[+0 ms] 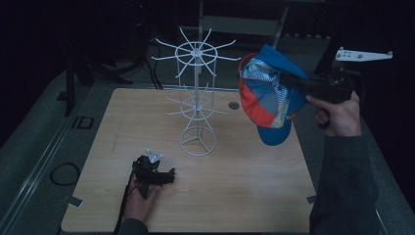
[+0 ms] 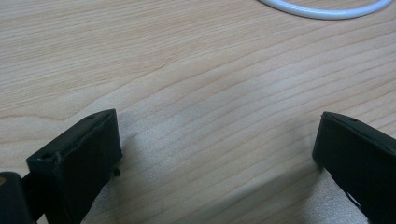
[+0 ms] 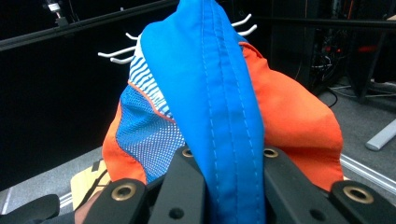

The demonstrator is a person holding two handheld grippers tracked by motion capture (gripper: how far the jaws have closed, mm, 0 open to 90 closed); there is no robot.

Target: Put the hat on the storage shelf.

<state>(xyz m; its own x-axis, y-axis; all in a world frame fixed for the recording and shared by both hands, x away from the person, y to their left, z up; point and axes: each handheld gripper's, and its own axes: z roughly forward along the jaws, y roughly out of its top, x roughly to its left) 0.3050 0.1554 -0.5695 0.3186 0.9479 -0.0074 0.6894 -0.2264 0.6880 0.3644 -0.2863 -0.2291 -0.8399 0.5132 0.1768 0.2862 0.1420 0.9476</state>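
Observation:
A blue, orange and striped cap (image 1: 268, 95) hangs in the air at the right, level with the upper hooks of the white wire hook stand (image 1: 196, 98). My right gripper (image 1: 288, 81) is shut on the cap; in the right gripper view its jaws pinch a blue stitched fold of the cap (image 3: 224, 116), and white hook tips (image 3: 116, 53) show behind it. My left gripper (image 1: 169, 176) rests on the wooden table (image 1: 235, 196) in front of the stand's base. Its jaws stand wide apart over bare wood in the left gripper view, left gripper (image 2: 215, 154) holding nothing.
The stand's round white base ring (image 2: 327, 9) lies just beyond the left gripper. A small dark disc (image 1: 233, 105) sits on the table behind the stand. Cables (image 1: 63, 174) lie on the floor to the left, and dark frames and equipment stand behind the table.

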